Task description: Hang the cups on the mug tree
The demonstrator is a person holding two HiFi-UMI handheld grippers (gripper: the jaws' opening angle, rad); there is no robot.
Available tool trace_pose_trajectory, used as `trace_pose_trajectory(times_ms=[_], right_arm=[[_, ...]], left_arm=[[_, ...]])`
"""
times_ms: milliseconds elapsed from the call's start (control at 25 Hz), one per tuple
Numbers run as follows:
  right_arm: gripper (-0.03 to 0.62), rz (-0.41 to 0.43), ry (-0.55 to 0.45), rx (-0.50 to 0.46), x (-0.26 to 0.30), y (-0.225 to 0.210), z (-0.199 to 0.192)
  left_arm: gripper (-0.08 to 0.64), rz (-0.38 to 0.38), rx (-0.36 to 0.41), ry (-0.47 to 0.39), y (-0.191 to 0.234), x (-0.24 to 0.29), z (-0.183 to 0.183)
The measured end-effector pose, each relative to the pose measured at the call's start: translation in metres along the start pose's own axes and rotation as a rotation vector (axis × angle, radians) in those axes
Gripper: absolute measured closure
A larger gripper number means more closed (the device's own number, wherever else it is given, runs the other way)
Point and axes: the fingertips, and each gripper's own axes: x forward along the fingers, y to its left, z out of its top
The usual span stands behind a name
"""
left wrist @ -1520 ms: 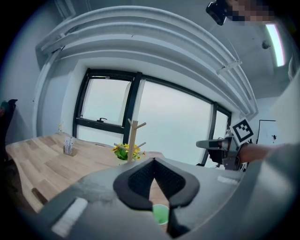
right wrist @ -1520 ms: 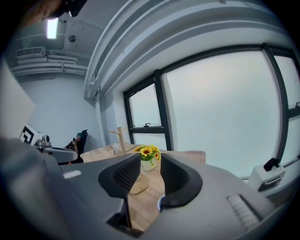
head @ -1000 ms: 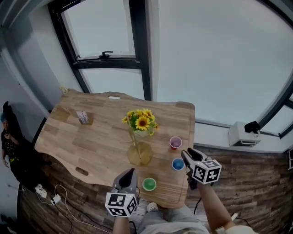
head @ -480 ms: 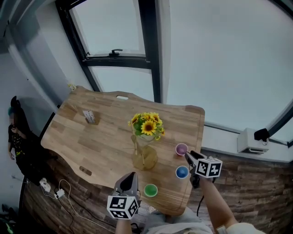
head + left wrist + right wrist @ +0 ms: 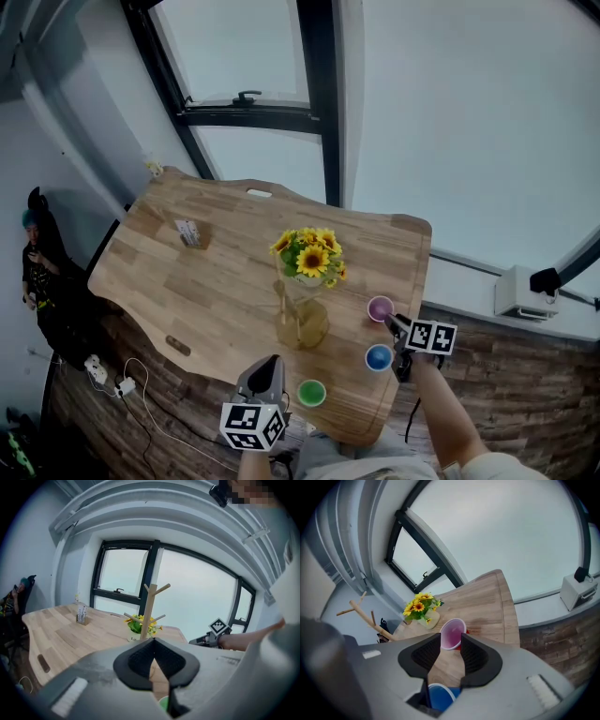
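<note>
The right claw [image 5: 451, 645] stood with its jaws apart and nothing pressed between them. The pink cup [image 5: 452, 633] sat upright on the table [image 5: 487, 597] just ahead of the jaw tips, its open mouth in line with the gap. Directly under that claw, back toward the hand, stood the blue cup [image 5: 439, 697]. The mug tree [image 5: 370, 619] lay off to the claw's left and well apart, its visible pegs bare. The sunflowers [image 5: 420, 605] stood beyond the pink cup, slightly left.

The left claw [image 5: 153, 645] had its jaws closed together on nothing. The green cup [image 5: 163, 703] sat just below it, and the mug tree rose straight ahead of it, well apart.

The pink cup looked small, thin-walled and smooth, probably light plastic. If so, it would be stiff enough to pinch, easy to lift, and liable to slip or tip if caught off-centre. A red bit showed at the cup's right side, away from the tree. It may have been a handle, though that could not be told for sure.

The likeliest hold was on the wall at the rim, one pad inside and one outside. That hold would best be taken on the side opposite the red part, so that the part stayed free to go over a peg.
</note>
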Motion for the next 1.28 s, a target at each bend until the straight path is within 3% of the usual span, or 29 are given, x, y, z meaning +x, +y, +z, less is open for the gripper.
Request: trace_pose_trajectory(times_ms=[400,520,720,1280], right_arm=[[0.456,0.034,0.049,0.192,0.023,-0.018,-0.007],[0.503,0.036,0.058,0.224,0.024,-0.019,-0.010],[0.572,0.035,0.064,0.241,0.025,-0.021,-0.009],[0.574,0.061,0.029,0.183,0.015,0.001,0.014]], left_arm=[[0.558,0.004,-0.005,0.019,0.002,0.007,-0.004],[0.558,0.003,-0.004,0.025,0.002,0.007,-0.006],[0.558,-0.002,-0.009,0.027,0.001,0.007,-0.007],[0.558,0.019,-0.011,0.007,0.011,-0.002,-0.003]])
